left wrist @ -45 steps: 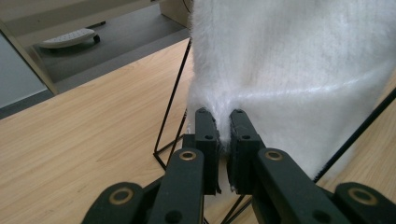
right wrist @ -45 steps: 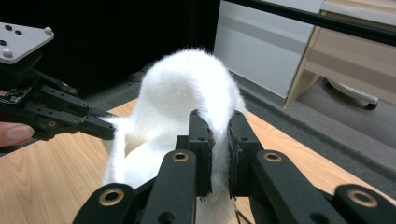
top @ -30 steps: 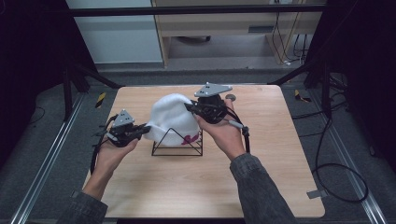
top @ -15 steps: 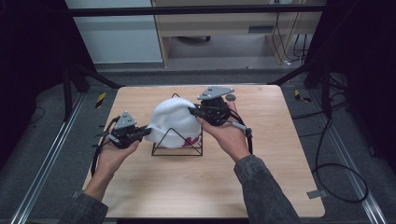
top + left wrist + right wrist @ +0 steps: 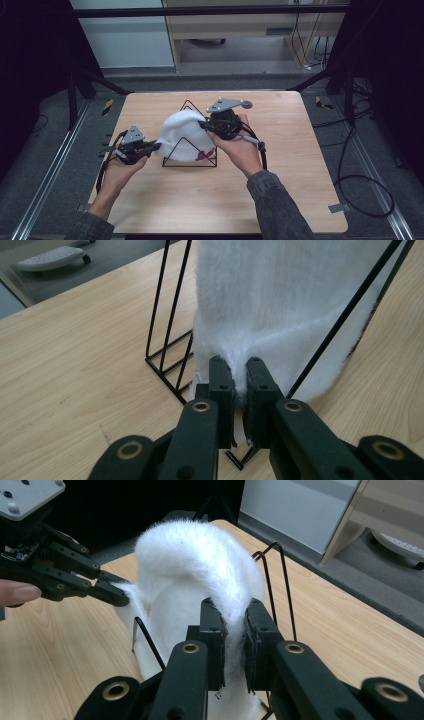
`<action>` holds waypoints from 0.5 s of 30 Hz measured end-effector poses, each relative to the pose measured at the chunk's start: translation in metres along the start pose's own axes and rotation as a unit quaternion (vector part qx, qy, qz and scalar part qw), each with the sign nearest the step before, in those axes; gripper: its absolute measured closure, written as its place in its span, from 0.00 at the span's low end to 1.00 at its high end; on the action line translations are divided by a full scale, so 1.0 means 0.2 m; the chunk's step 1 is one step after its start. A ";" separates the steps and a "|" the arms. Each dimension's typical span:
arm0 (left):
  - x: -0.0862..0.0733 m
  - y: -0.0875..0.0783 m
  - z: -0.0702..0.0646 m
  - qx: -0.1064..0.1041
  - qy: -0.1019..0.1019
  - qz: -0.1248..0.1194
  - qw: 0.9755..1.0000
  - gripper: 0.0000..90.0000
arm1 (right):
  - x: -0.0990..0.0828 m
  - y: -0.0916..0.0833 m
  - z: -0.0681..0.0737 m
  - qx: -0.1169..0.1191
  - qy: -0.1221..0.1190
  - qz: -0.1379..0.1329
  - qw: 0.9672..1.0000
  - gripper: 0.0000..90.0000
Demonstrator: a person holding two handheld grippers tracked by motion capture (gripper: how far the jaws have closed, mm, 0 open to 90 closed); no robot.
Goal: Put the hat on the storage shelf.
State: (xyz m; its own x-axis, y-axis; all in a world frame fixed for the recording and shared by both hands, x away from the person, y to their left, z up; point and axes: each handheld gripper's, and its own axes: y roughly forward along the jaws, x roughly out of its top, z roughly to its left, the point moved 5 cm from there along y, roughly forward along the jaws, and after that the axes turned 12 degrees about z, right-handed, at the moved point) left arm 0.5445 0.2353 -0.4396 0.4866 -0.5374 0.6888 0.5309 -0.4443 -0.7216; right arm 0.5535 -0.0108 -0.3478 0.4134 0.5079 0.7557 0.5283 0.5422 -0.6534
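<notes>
From above, the hat (image 5: 181, 132) sits draped over the rack (image 5: 190, 150) near the middle of the table (image 5: 300, 200), closer to its far edge than its near one, with the left gripper (image 5: 156, 145) at its left rim and the right gripper (image 5: 204, 125) at its upper right. The left gripper view adds what that height hides: the left gripper (image 5: 239, 371) has its jaws pinched narrow on the hat's (image 5: 280, 305) lower hem, inside the rack's (image 5: 170, 315) wire legs, just above the wood. The right gripper view shows the right gripper (image 5: 234, 611) clamped narrow on a fold of the hat (image 5: 195, 555) and the left gripper (image 5: 117, 596) biting the far edge. The hat is white, fluffy, short-piled; the high view shows a small pink mark low on its right side.
</notes>
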 end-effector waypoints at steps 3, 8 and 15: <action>-0.01 0.01 0.00 -0.002 -0.001 0.002 1.000 0.94 | 0.00 0.02 0.00 0.000 -0.002 0.003 1.000 0.89; -0.05 0.04 0.00 -0.005 -0.003 0.011 1.000 0.94 | -0.01 0.04 0.02 0.004 -0.001 0.007 1.000 0.86; -0.06 0.06 0.00 -0.006 -0.006 0.015 1.000 0.93 | -0.03 0.04 0.04 0.006 -0.001 0.009 1.000 0.81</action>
State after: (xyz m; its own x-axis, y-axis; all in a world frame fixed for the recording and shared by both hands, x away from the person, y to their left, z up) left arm 0.5445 0.2372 -0.4561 0.5095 -0.5422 0.6682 0.5075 -0.4377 -0.7422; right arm 0.5503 -0.0036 -0.3578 0.4213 0.5198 0.7432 0.5112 0.5408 -0.6680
